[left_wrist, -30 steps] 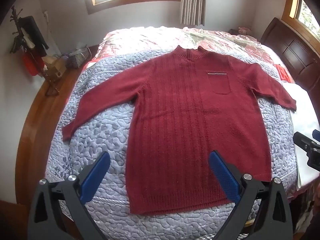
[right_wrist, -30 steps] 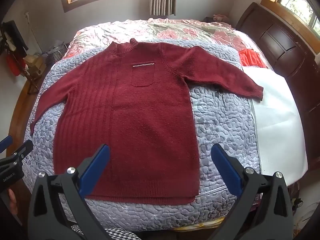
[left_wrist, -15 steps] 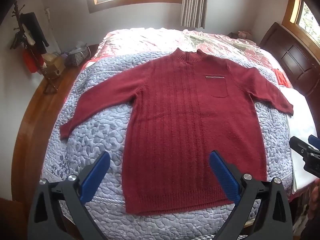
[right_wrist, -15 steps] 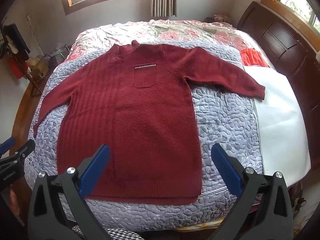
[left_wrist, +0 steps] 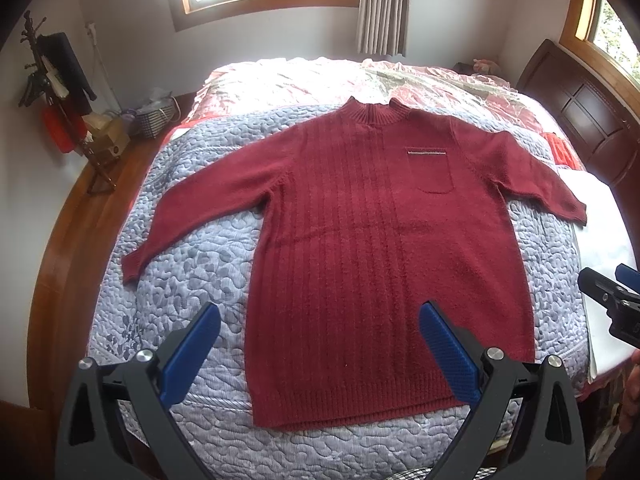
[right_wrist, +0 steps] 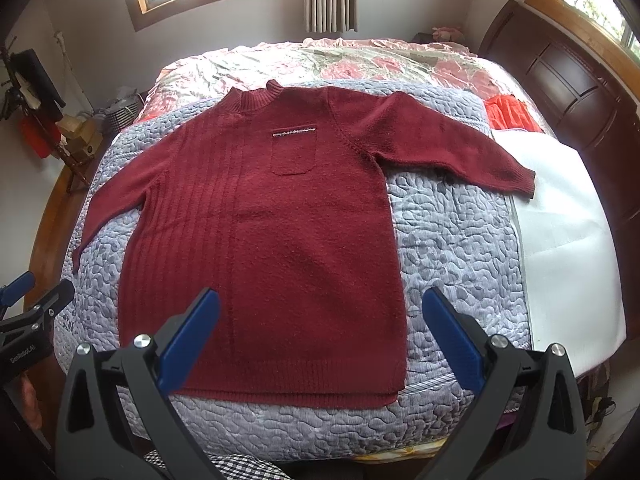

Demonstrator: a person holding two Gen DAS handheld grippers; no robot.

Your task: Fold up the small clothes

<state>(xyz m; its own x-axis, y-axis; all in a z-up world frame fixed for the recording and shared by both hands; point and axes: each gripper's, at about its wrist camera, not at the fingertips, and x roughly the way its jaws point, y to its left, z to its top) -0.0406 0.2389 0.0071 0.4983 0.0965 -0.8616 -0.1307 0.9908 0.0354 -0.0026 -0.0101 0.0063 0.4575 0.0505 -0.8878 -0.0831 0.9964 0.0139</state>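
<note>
A dark red knit sweater (left_wrist: 372, 248) (right_wrist: 276, 240) lies flat and face up on the grey quilt, both sleeves spread out, collar toward the window, chest pocket showing. My left gripper (left_wrist: 320, 320) hovers open above the hem, nearer its left side, holding nothing. My right gripper (right_wrist: 320, 308) hovers open above the hem's right half, also with nothing between its blue pads. Each gripper shows at the edge of the other's view: the right gripper (left_wrist: 612, 300) and the left gripper (right_wrist: 28, 300).
The grey quilt (right_wrist: 452, 232) covers the bed's near half; a floral cover (right_wrist: 360, 64) lies beyond. A white sheet (right_wrist: 560, 220) and a red cloth (right_wrist: 510, 114) lie on the right. A dark headboard (right_wrist: 568, 80) stands right; a coat rack (left_wrist: 56, 92) and clutter stand left.
Both grippers have drawn back and risen slightly, so the sweater sits a little farther off and more of the bed shows. The sweater has not moved.
</note>
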